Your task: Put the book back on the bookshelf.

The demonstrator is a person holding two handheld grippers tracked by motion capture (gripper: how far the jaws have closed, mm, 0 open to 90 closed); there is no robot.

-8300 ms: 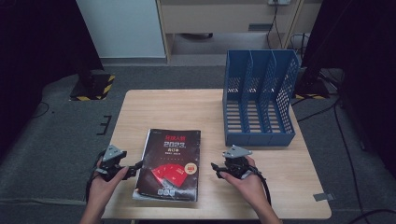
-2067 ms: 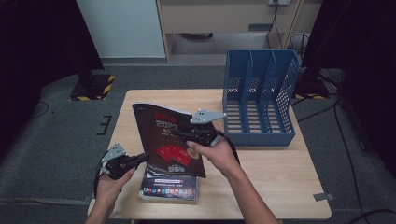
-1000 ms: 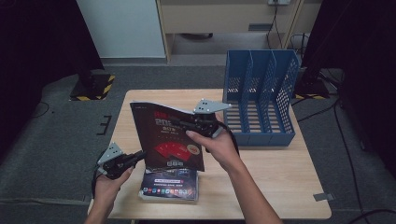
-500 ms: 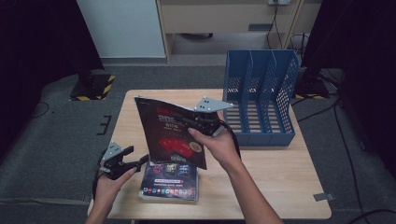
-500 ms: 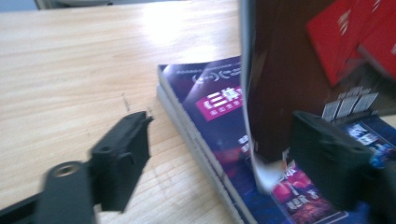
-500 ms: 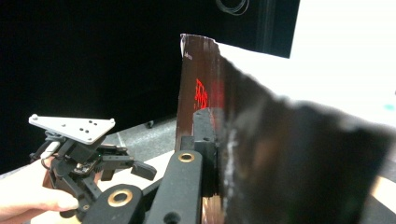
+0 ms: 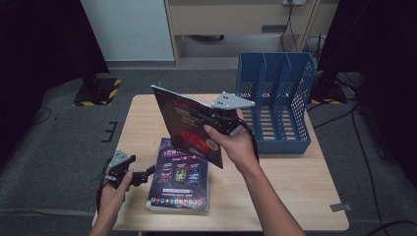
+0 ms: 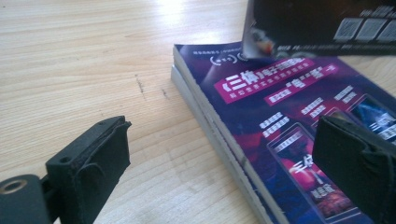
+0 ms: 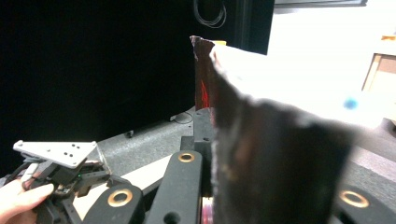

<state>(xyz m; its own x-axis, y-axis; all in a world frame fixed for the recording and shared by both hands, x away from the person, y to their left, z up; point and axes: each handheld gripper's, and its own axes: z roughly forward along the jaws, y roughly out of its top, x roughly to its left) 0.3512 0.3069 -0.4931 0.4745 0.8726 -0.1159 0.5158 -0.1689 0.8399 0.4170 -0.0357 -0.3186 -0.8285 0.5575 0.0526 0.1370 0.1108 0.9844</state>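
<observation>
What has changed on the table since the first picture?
The right tool took the red book off the stack and lifted it toward the blue rack. The left tool has just opened, beside the purple book. Rack and table stayed.

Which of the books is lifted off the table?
The red-and-black book, gripped upright in the right claw. The purple book lies flat on the table.

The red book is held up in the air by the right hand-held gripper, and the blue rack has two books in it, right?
Not quite. The high view shows the blue rack holds no books. The rest is right: the right hand-held gripper holds the red book up in the air.
</observation>
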